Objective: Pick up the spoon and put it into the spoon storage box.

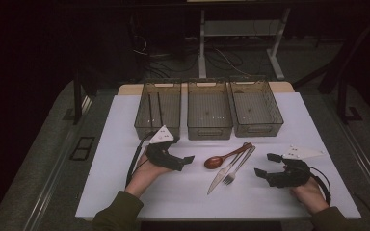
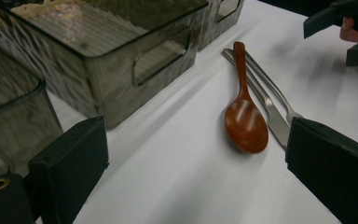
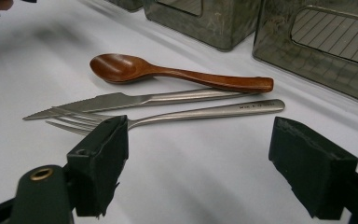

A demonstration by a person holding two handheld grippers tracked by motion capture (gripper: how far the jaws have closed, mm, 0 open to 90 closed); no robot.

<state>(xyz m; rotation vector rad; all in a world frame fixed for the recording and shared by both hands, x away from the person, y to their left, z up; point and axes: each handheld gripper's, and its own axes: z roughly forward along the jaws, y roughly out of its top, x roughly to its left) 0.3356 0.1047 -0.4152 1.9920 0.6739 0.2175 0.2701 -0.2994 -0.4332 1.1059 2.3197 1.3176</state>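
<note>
Cutlery lies mid-table on the white sheet: wooden spoon, knife and fork (handles touching), before 3 bins. Left gripper and right gripper flank them, jaws wide, holding nothing.

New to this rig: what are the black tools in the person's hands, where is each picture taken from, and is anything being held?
A person holds black two-jaw tongs in each hand: left tongs, right tongs. One camera looks down from above; the other two ride on the tongs, looking along their jaws. On the white table lie a wooden spoon, a knife and a fork, close together. Behind stand three clear bins; the left one holds dark sticks. Both tongs are open, holding nothing.
</note>
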